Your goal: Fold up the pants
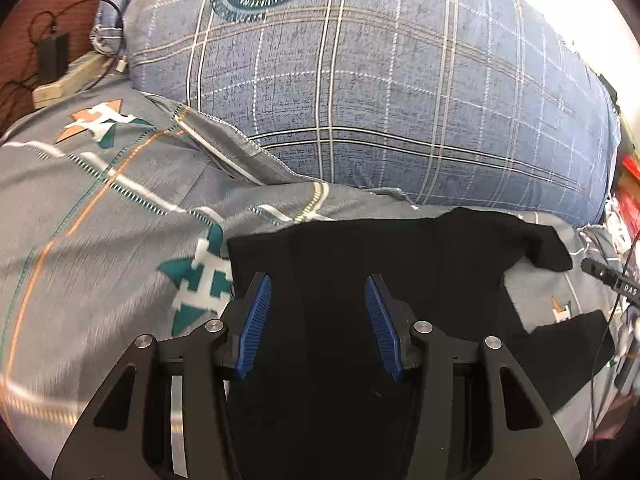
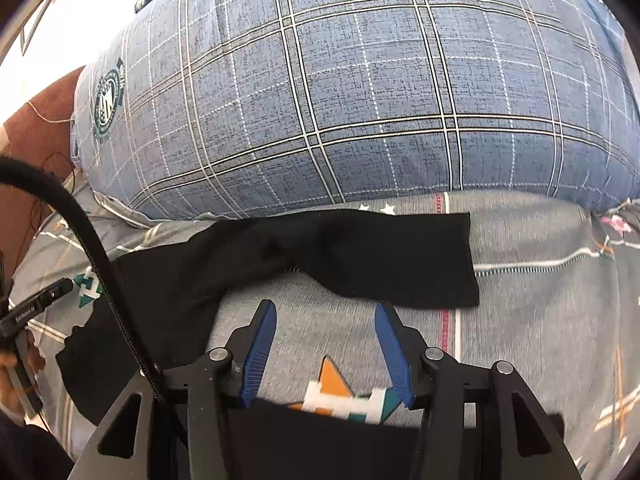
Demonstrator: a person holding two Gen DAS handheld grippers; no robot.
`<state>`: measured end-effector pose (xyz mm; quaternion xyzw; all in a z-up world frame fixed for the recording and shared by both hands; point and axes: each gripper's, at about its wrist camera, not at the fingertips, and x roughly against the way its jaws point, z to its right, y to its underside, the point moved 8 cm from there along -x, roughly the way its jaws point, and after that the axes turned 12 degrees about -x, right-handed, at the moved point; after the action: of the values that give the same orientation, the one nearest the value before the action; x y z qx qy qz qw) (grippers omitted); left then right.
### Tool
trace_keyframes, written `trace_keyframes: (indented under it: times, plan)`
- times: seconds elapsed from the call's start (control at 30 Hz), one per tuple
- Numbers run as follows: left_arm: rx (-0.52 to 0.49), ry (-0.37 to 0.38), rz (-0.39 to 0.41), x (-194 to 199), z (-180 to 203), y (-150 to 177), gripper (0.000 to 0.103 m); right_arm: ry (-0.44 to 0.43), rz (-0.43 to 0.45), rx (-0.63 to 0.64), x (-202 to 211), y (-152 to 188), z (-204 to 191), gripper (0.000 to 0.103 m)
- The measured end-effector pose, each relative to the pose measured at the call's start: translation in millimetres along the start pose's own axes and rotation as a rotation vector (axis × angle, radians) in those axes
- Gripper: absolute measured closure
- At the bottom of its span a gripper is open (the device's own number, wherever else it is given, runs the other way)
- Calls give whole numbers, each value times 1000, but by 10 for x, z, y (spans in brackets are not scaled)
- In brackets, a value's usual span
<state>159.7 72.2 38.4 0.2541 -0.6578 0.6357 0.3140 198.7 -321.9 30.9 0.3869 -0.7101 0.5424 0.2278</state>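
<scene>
Black pants (image 1: 400, 260) lie spread on a grey patterned bedsheet (image 1: 100, 220). My left gripper (image 1: 319, 280) hovers over the wide part of the pants, its blue pads apart, nothing pinched between them. In the right wrist view one leg (image 2: 380, 256) stretches flat to the right, just past my right gripper (image 2: 326, 306). That gripper is open over bare sheet (image 2: 320, 340). Another black part of the pants (image 2: 320, 440) lies beneath its base, close to the camera.
A big blue plaid pillow (image 1: 380, 80) (image 2: 340, 100) bounds the far side of the bed. A power adapter with cables (image 1: 52, 56) sits at the far left. A black cable (image 2: 80, 220) arcs across the left of the right wrist view, beside a hand (image 2: 12, 380).
</scene>
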Motion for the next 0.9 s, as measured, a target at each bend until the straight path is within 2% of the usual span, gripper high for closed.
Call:
trace_keyframes:
  times: [0.13, 0.33, 0.43, 0.5, 0.6, 0.73, 0.9]
  plan:
    - [-38, 56, -38, -232, -73, -82, 54, 11, -15, -7, -106, -147, 115, 53]
    - [-185, 29, -88, -517, -102, -150, 54, -2, -32, 12, -230, -353, 245, 50]
    - [-222, 7, -102, -634, -149, -197, 54, -8, -36, 26, -294, -477, 351, 43]
    - [-233, 20, -114, -711, -161, -200, 54, -7, -50, 26, -351, -543, 434, 39]
    - [-264, 19, -143, -844, -157, -177, 54, 29, -75, 19, -471, -639, 611, 38]
    - [-302, 86, -163, -955, -49, -123, 54, 60, -93, 0, -623, -745, 780, 38]
    - [-377, 58, -204, -1124, 31, -44, 54, 84, -139, -29, -916, -803, 922, 37]
